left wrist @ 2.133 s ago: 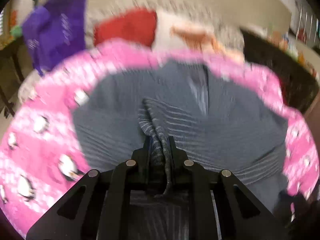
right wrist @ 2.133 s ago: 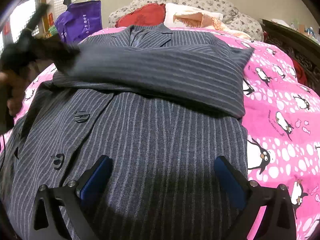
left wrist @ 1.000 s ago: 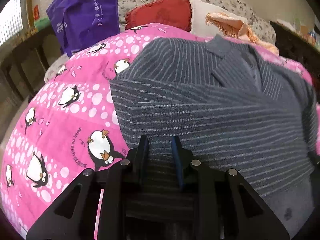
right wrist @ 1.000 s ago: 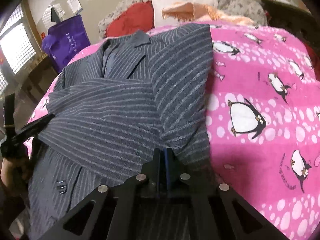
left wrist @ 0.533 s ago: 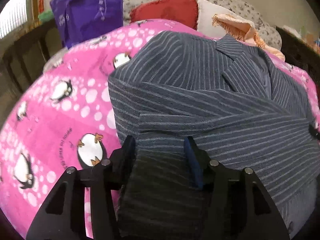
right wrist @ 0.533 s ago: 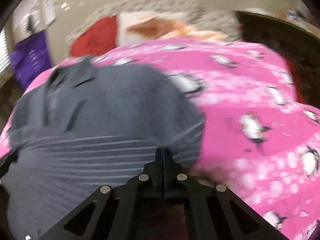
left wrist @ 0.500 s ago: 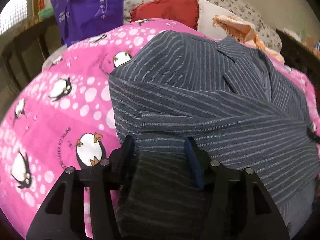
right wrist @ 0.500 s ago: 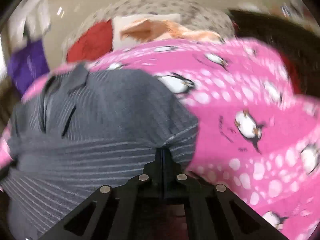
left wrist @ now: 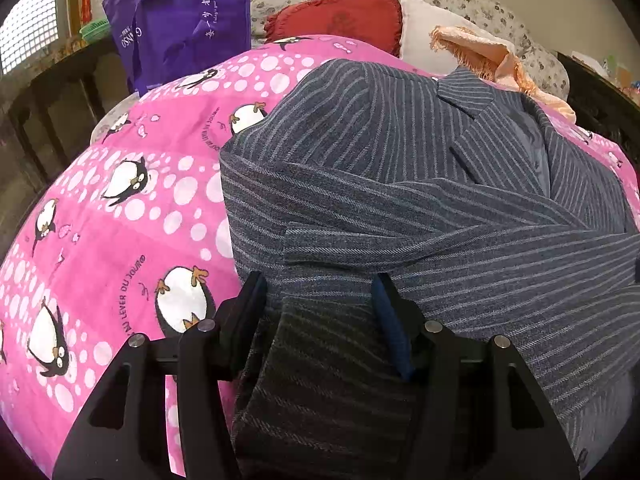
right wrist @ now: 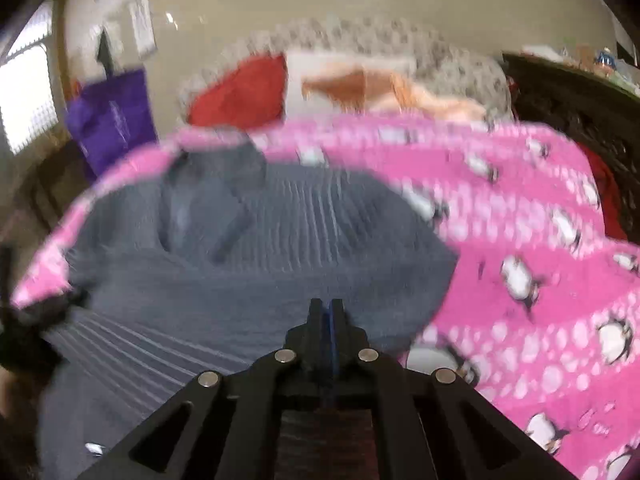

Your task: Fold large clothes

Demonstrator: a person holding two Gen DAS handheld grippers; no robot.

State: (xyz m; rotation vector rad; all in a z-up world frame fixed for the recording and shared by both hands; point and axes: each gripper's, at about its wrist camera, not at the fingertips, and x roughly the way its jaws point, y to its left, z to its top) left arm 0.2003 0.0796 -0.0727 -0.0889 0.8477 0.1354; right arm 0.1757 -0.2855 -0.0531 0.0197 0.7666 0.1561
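A grey pinstriped suit jacket (left wrist: 420, 184) lies on a pink penguin-print blanket (left wrist: 120, 216), collar toward the pillows, with both sleeves folded across its chest. My left gripper (left wrist: 320, 292) is open, its fingers either side of the folded sleeve end at the jacket's left edge. In the blurred right wrist view the jacket (right wrist: 260, 248) fills the left and middle. My right gripper (right wrist: 326, 308) has its jaws pressed together, over the jacket's right edge; I cannot see cloth between them.
A purple bag (left wrist: 180, 20) hangs at the back left. A red cushion (left wrist: 340, 16), a white pillow with a peach cloth (left wrist: 476, 48) and a floral pillow lie at the head of the bed. Dark wooden furniture (right wrist: 580, 120) stands at the right.
My left gripper has opened wider and sits still over the sleeve. My right gripper stays shut and has swung, with the right view now blurred and the jacket farther off.
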